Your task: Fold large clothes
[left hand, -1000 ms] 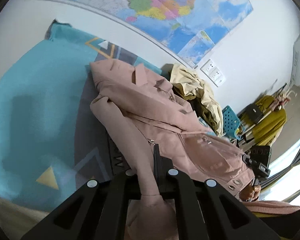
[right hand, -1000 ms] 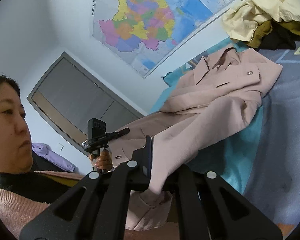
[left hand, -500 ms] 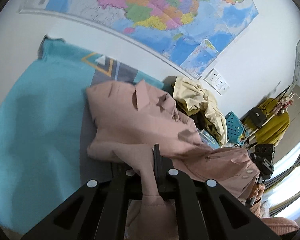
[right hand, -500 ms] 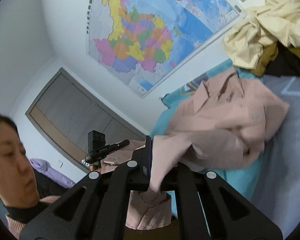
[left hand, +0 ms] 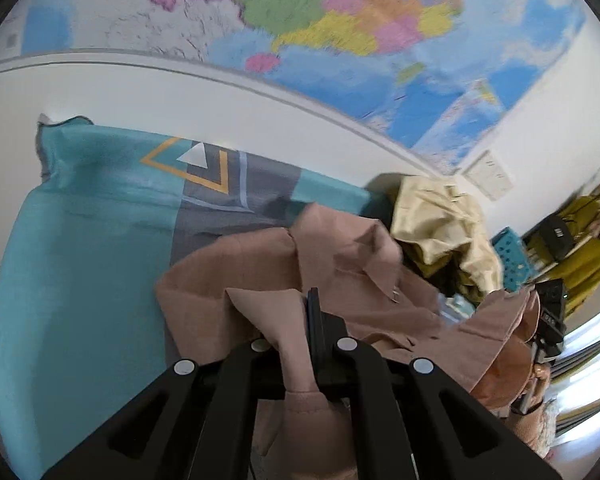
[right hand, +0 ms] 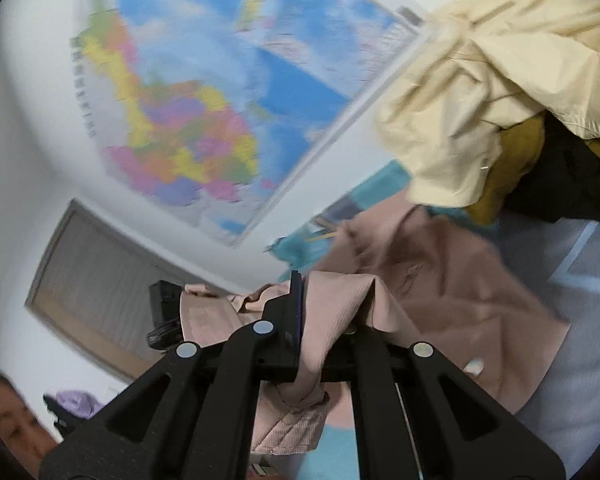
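1. The pink jacket lies on the bed, bunched toward the far edge by the wall, just beside a heap of cream and mustard clothes at the far right of the bed.

2. The relation that matters: the jacket's body lies ahead of and below both grippers, collar end toward the wall, so its long axis runs from the person toward the wall — the held ends are already over the body.

3. The left gripper has its fingers pressed together on a fold of the pink cloth, which drapes down between the black arms.

4. The right gripper likewise pinches pink fabric, a cuff-like end hanging below its fingers.

5. Both grippers look about equally near the jacket's body; I cannot tell which is closer.

6. My judgement: a lengthwise fold is in hand, and the next move calls for lowering both held ends evenly near the collar before letting go — uneven lowering could skew the fold.
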The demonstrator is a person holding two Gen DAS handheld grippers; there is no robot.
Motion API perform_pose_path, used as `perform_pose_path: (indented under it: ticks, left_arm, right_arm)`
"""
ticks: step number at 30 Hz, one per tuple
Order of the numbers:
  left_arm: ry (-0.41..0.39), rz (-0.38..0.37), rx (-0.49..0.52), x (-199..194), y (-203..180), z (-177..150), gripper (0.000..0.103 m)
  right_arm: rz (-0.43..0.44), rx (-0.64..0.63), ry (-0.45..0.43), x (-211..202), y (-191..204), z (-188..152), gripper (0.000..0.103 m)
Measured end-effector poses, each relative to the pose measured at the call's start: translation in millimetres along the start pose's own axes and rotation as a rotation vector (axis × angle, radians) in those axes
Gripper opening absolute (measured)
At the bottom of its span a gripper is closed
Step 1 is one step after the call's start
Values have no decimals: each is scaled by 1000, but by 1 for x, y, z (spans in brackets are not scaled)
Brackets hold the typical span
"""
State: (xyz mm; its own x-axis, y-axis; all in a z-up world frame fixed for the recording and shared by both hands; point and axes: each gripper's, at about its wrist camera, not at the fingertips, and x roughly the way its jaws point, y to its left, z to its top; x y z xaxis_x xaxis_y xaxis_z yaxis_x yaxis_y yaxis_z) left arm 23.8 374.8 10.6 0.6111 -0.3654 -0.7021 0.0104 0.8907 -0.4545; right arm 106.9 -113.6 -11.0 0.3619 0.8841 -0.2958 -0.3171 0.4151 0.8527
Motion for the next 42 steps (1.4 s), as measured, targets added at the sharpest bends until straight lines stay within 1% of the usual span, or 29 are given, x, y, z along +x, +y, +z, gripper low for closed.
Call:
perform_pose_path:
  ticks: [2,5,7,9,10,12,13,14,15,16,17,18,19,21,22,23,25,28,29,30,31,32,33,34,35,36,39,41,42]
  left_arm:
    - [40,18,-21,23,7,11,3]
    - [87,53,-53,53,18,23,3]
    - [125,78,-79,76,27,32,3]
    - [151,103,-87,90,33,35,4]
    - [167,116,-108,98,38,36,6]
    - [179,108,-126,103,40,35,8]
    - [166,87,-122,99,40,33,11]
    - [137,54,-111,90,40,30,14]
    - [113,32,-105,81,39,27,19]
    - [72,-12,-91,66,39,22,32]
    - [29,-37,-71,52,37,16,46]
    - [-8,-42,-47,42,33,11,51]
    - [-39,-31,-3,29,28,4,53]
    - [-62,4,79,15,14,-9,54]
    - [-71,22,130,11,6,-17,55]
    - [-74,39,172,10,-1,-24,59]
    - [-54,63,216,18,-12,-29,60]
    - [21,107,240,50,-23,-29,59]
    - [34,116,251,57,-26,-30,59]
    - [47,138,263,68,-30,-29,59]
    - [57,148,268,74,-29,-29,59]
    - [67,149,267,80,-30,-29,59]
    - [70,141,265,83,-29,-28,59]
    - [67,137,260,84,-28,-26,59]
    - [53,134,255,82,-27,-24,59]
    - [39,127,253,80,-26,-22,59]
    - [-37,111,235,62,-24,-14,59]
    - [-80,122,221,53,-21,-10,59]
    - [-104,136,212,49,-17,-9,59]
  right_arm:
    - [-48,22,5,9,-15,8,3]
    - [-119,95,5,21,-47,19,4]
    - [-148,134,9,27,-64,23,7]
    - [-186,161,14,30,-76,24,13]
    - [-207,170,16,31,-80,23,15]
    - [-239,141,4,27,-77,23,42]
    - [-260,91,-3,22,-69,21,51]
    - [-275,43,-14,16,-59,19,65]
    - [-289,-22,-33,7,-45,14,72]
    - [-307,-69,-46,1,-36,10,74]
    - [-323,-132,-49,-4,-23,3,77]
    - [-328,-199,-36,-6,-10,-5,77]
    - [-327,-249,-22,-6,1,-11,77]
    - [-336,-368,40,8,22,-28,82]
    - [-351,-412,70,19,30,-34,83]
    - [-372,-469,103,33,37,-42,85]
    - [-414,-560,162,65,45,-54,86]
    - [-424,-613,264,117,48,-68,86]
    - [-440,-654,294,132,50,-74,86]
    - [-496,-718,306,150,50,-81,86]
    - [-523,-738,317,159,48,-82,84]
    - [-539,-733,334,170,43,-81,68]
    - [-545,-704,352,177,37,-76,31]
    - [-552,-681,359,180,33,-72,15]
    - [-552,-668,344,179,32,-64,6]
    - [-537,-669,299,174,36,-54,6]
    - [-506,-659,159,154,58,-23,6]
    - [-505,-678,103,153,67,-13,6]
    - [-528,-682,99,161,65,-9,7]
